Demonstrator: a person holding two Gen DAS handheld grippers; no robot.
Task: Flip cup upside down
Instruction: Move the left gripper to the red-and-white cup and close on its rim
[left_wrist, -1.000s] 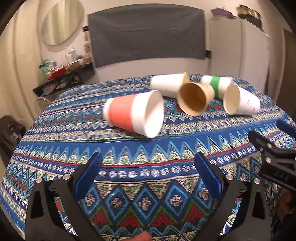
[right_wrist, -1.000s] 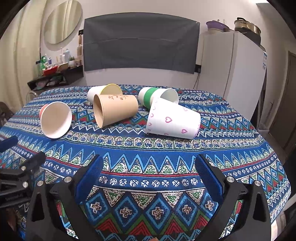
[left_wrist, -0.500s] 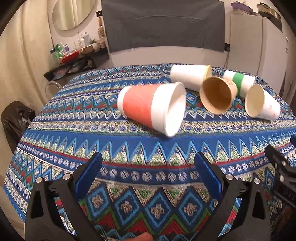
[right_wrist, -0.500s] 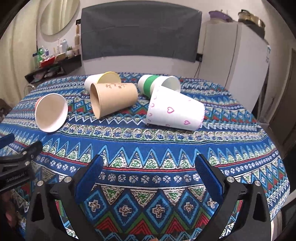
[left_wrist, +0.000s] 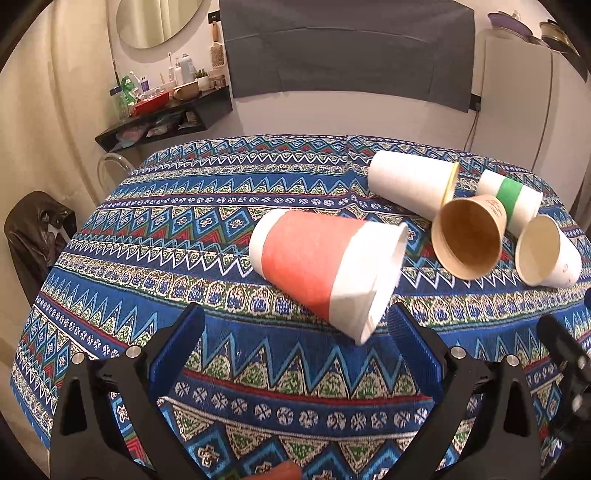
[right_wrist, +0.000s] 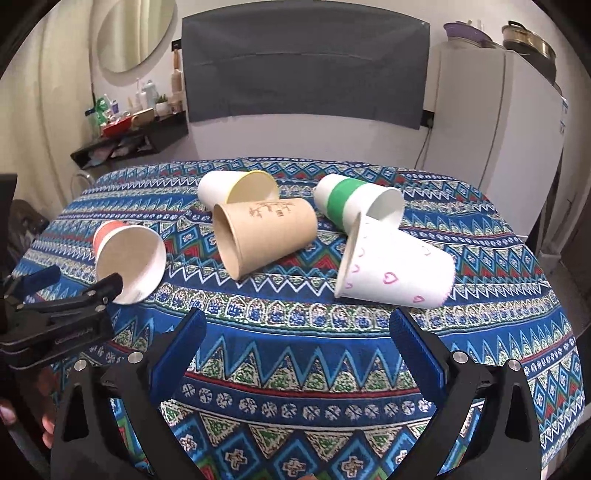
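Note:
Several paper cups lie on their sides on a blue patterned tablecloth (left_wrist: 177, 236). A red-banded cup (left_wrist: 325, 267) lies nearest my left gripper (left_wrist: 295, 339), mouth toward the lower right; it also shows in the right wrist view (right_wrist: 129, 258). My left gripper is open and empty, its fingers just short of the cup. My right gripper (right_wrist: 295, 343) is open and empty, in front of a white cup with pink hearts (right_wrist: 395, 271). A brown cup (right_wrist: 262, 234), a green-banded cup (right_wrist: 354, 206) and a yellow-lined white cup (right_wrist: 232, 188) lie behind.
The left gripper (right_wrist: 70, 291) shows at the left edge of the right wrist view, close to the red cup's mouth. A white fridge (right_wrist: 498, 129) stands at the right, a cluttered shelf (left_wrist: 162, 118) at the far left, a dark chair (left_wrist: 37, 236) beside the table.
My left gripper has moved forward and closer to the red-banded cup, which now fills more of its view. My right gripper has moved forward slightly. Both stay open.

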